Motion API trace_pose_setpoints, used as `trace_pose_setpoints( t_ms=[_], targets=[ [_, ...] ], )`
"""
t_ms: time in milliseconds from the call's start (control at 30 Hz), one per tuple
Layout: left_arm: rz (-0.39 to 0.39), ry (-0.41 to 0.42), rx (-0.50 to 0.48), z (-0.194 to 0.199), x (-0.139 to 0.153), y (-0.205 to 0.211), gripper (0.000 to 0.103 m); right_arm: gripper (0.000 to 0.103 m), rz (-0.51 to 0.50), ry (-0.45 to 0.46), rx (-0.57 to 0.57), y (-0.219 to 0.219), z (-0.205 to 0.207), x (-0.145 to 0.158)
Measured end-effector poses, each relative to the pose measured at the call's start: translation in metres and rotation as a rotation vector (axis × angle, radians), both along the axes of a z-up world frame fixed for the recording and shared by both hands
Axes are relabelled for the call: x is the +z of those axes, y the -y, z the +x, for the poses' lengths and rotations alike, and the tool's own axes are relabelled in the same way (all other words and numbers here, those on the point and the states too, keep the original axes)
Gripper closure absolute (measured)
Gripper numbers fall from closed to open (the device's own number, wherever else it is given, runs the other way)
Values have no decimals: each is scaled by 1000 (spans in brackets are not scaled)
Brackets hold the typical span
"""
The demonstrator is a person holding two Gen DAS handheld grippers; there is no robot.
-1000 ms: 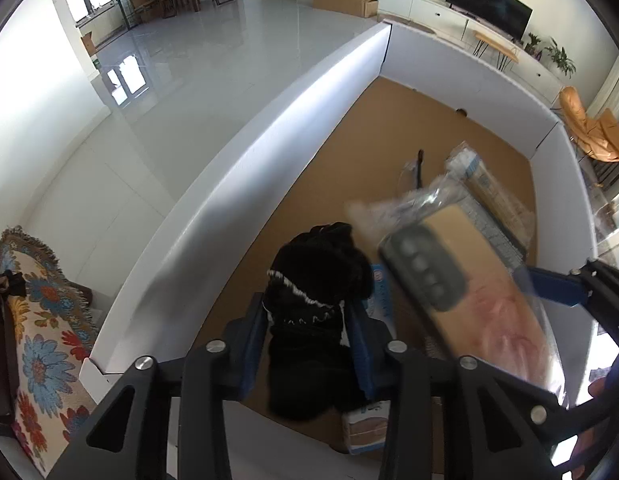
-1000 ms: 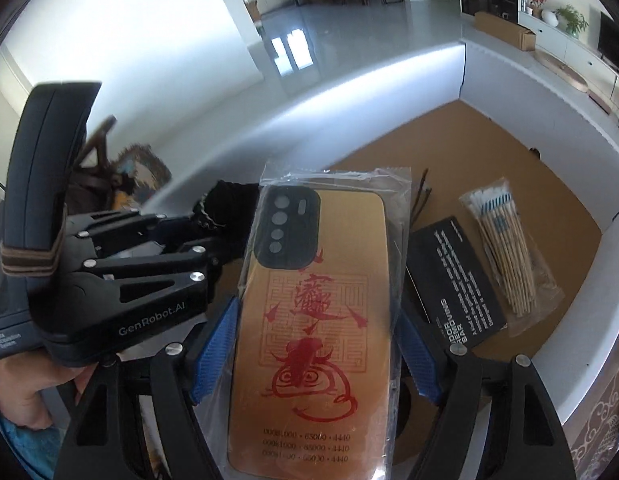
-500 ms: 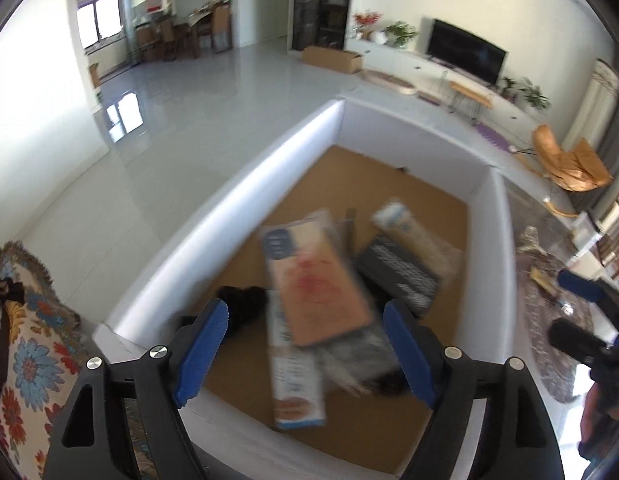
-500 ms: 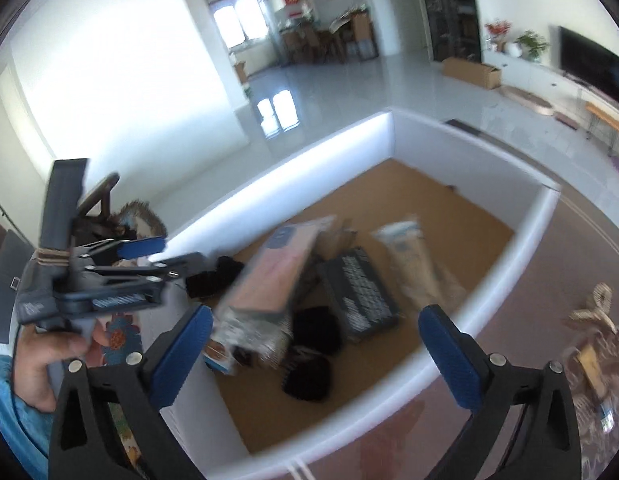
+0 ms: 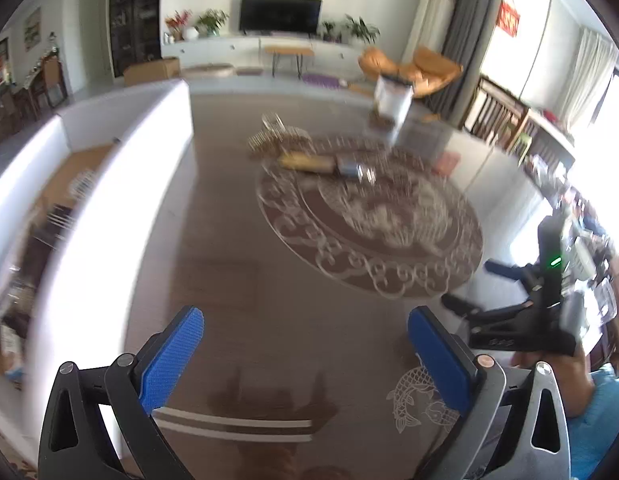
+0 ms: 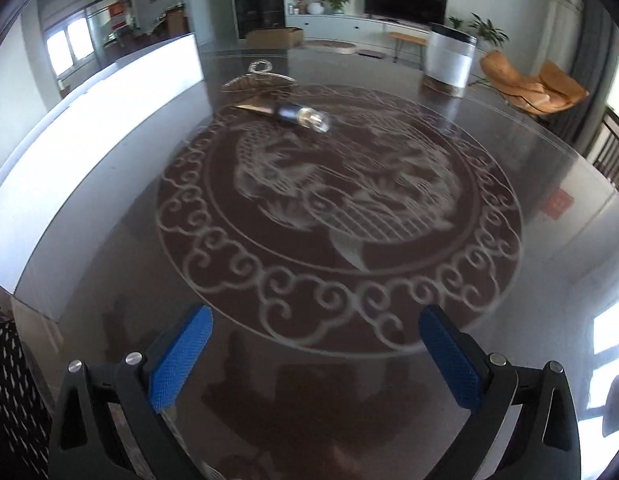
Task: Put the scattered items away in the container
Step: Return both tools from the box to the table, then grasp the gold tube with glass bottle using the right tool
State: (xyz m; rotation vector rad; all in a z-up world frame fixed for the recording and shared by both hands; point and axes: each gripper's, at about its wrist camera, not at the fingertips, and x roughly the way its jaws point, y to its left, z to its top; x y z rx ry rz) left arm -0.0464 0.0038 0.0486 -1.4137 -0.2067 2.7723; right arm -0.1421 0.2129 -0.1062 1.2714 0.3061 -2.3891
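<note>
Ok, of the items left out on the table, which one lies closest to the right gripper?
The dark pen-like item with the clear tip: it lies nearer the right gripper than the metallic clip and the white canister farther back.

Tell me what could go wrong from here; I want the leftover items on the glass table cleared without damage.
The small clear-capped item is round and lies on slick glass table, so it may roll when the open right gripper nudges it. The wire clip sits close behind it and could get knocked. The white canister stands near the far edge; a sweeping arm might tip it.
</note>
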Motion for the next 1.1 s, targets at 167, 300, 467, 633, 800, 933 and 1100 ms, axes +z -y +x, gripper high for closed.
trace_pose_setpoints(
  t_ms=[167, 300, 467, 633, 800, 933, 1100],
  targets=[
    [-24, 87, 9, -31, -59, -23, 0, 0, 6, -11, -6, 0, 1, -13],
    [-63, 110, 38, -42, -79, -22, 0, 0, -2, -29, -12, 0, 1, -18],
    [-105, 75, 68, -44, -86, -17, 0, 0, -1, -27, -16, 0, 0, -19],
    [-129, 49, 66, -42, -87, -14, 0, 0, 0, -27, -16, 0, 0, -19],
    [-128, 42, 81, -42, -88, -13, 0, 0, -1, -26, -16, 0, 1, -18],
    [-130, 39, 84, -43, -88, -14, 0, 0, -1, -26, -16, 0, 0, -18],
    [-128, 39, 83, -42, -87, -13, 0, 0, -3, -25, -8, 0, 0, -18]
  ],
)
